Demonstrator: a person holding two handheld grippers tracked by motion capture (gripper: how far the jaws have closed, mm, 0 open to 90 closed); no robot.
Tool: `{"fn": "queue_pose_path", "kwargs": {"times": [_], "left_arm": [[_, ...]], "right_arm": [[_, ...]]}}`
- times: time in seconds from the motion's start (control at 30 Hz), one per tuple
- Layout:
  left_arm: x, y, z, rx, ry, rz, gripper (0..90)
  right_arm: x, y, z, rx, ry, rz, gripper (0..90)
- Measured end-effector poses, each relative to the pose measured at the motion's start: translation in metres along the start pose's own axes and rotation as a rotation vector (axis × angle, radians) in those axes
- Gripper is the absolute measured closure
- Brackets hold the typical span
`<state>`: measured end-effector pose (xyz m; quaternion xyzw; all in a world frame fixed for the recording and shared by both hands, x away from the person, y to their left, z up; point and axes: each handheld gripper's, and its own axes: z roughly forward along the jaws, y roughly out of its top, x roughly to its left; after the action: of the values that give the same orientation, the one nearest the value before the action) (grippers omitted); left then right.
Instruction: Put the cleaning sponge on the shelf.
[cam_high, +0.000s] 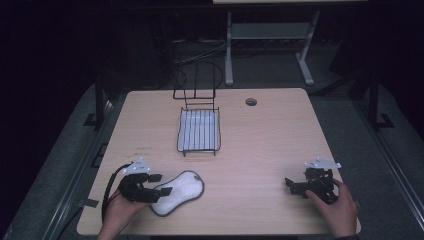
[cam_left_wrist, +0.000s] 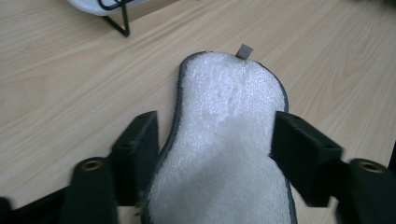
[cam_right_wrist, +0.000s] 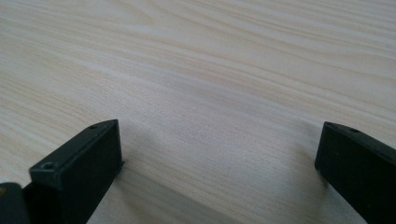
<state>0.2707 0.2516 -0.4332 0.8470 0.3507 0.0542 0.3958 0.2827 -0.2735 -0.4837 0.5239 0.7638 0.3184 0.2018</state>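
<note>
A white fleecy pad (cam_high: 180, 191) with a dark trim, shaped like a shoe insole, lies flat on the wooden table (cam_high: 260, 145) near its front left. My left gripper (cam_high: 159, 184) is open at the pad's near end. In the left gripper view the pad (cam_left_wrist: 224, 140) runs between the two black jaws, and my left gripper (cam_left_wrist: 215, 119) does not press on it. A small grey tab (cam_left_wrist: 244, 50) sticks out at the pad's far end. My right gripper (cam_high: 292, 186) rests at the front right, open over bare wood (cam_right_wrist: 219, 128).
A black wire rack (cam_high: 199, 131) with a white liner stands in the middle of the table, its tall wire back (cam_high: 195, 80) toward the far edge. One rack foot (cam_left_wrist: 116, 21) is in the left gripper view. A round cable hole (cam_high: 251, 102) sits at the far side.
</note>
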Motion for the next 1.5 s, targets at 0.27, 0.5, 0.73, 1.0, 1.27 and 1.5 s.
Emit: {"fn": "queue_pose_path", "kwargs": {"times": [0.27,0.5,0.73,1.0,1.27,1.5], "left_arm": [[-0.009,0.005,0.021,0.041,-0.004,0.057,13.0],[-0.007,0.002,0.029,0.074,0.026,0.082,12.9],[-0.008,0.001,0.033,0.087,0.033,0.092,12.9],[-0.007,0.000,0.037,0.107,0.043,0.113,12.9],[-0.007,-0.001,0.040,0.119,0.038,0.127,12.9],[-0.007,-0.001,0.041,0.139,0.024,0.126,13.7]], "right_arm": [[0.000,0.000,0.000,0.000,0.000,0.001,0.2],[0.000,0.000,0.000,0.000,0.000,0.000,0.2],[0.000,0.000,0.000,0.000,0.000,0.001,0.2],[0.000,0.000,0.000,0.000,0.000,0.001,0.2],[0.000,0.000,0.000,0.000,0.000,0.000,0.2],[0.000,0.000,0.000,0.000,0.000,0.001,0.2]]}}
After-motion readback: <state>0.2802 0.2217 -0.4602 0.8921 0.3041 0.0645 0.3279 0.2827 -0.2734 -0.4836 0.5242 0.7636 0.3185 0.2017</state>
